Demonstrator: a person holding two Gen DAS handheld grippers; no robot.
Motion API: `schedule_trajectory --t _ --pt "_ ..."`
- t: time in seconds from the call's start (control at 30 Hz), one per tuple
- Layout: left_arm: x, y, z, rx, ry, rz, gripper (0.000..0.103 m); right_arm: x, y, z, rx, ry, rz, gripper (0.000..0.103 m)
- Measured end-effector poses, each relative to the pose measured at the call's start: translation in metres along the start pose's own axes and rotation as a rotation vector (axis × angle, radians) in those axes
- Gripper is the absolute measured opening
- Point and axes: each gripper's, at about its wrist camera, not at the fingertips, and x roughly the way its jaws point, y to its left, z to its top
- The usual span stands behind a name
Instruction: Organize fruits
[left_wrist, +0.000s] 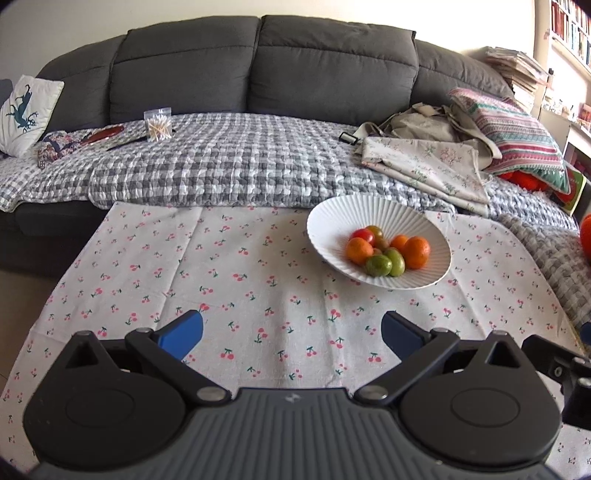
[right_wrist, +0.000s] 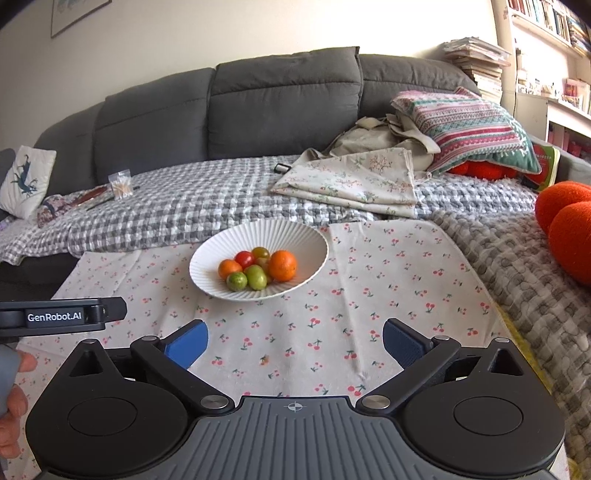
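A white ribbed bowl (left_wrist: 332, 225) stands on the cherry-print cloth (left_wrist: 221, 280) near its far edge. It holds several small fruits: orange ones (left_wrist: 417, 252), green ones (left_wrist: 378, 265) and a red one (left_wrist: 362, 234). The bowl also shows in the right wrist view (right_wrist: 221, 258), with the same fruits (right_wrist: 282, 265). My left gripper (left_wrist: 291, 338) is open and empty, low over the cloth, short of the bowl and to its left. My right gripper (right_wrist: 293, 341) is open and empty, short of the bowl. The left gripper's body (right_wrist: 62, 314) shows at the left of the right wrist view.
A grey sofa (left_wrist: 258, 66) with a checked blanket (left_wrist: 229, 162) stands behind the cloth. On it lie folded floral fabric (left_wrist: 424, 166), a striped cushion (left_wrist: 517, 136) and a box of cotton swabs (left_wrist: 159, 124). Orange plush balls (right_wrist: 569, 221) sit at the right.
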Motion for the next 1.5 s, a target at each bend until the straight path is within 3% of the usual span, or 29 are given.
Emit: schedule_trajectory --t 1.5 --pt "0.003 -0.019 -0.011 0.088 0.015 -0.051 0.102 0.017 0.001 -0.011 -0.032 0.047 -0.029 0.103"
